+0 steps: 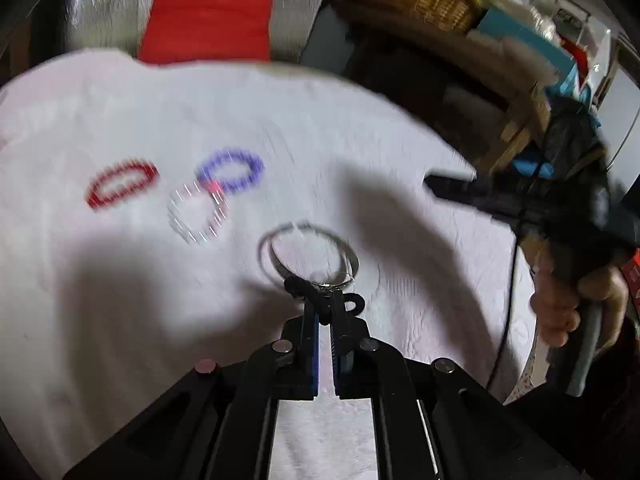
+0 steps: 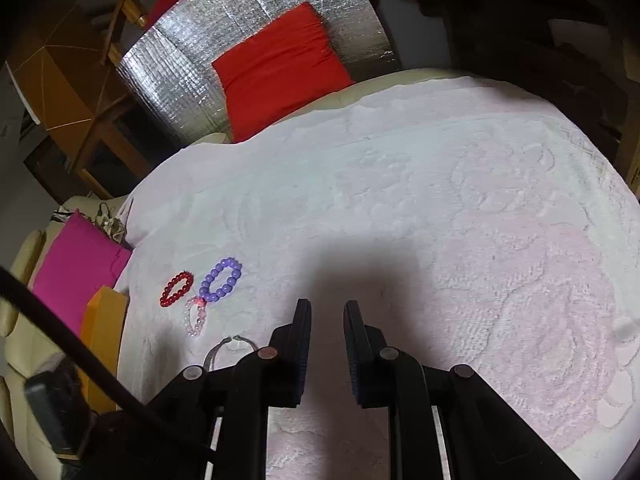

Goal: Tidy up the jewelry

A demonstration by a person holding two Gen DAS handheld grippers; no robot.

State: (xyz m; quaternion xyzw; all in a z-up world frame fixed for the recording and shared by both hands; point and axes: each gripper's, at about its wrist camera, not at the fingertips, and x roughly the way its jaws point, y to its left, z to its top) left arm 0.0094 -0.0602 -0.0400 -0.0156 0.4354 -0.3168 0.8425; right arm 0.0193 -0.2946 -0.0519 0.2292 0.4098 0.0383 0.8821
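Writing: none readable in either view.
Towel (image 2: 440, 184): white-pink terry, raised floral relief, spread over a cream cushion.
Foil sheet (image 2: 192, 64): silver, quilted, set behind the towel.
Red cushion (image 2: 280, 68): plain fabric, laid on the foil.
Magenta cushion (image 2: 76, 264): seen at the towel's left edge.
Left gripper (image 1: 326, 294): black, fingers nearly closed, clamped on the near rim of the silver bangle (image 1: 308, 254), a thin metal hoop.
Right gripper (image 2: 327, 308): black, fingers parted, nothing held, above bare towel.
Purple bead bracelet (image 2: 221, 279): round glossy beads, touched by the clear pink bead bracelet (image 2: 196, 316).
Red bead bracelet (image 2: 177, 289): just beside the purple one.
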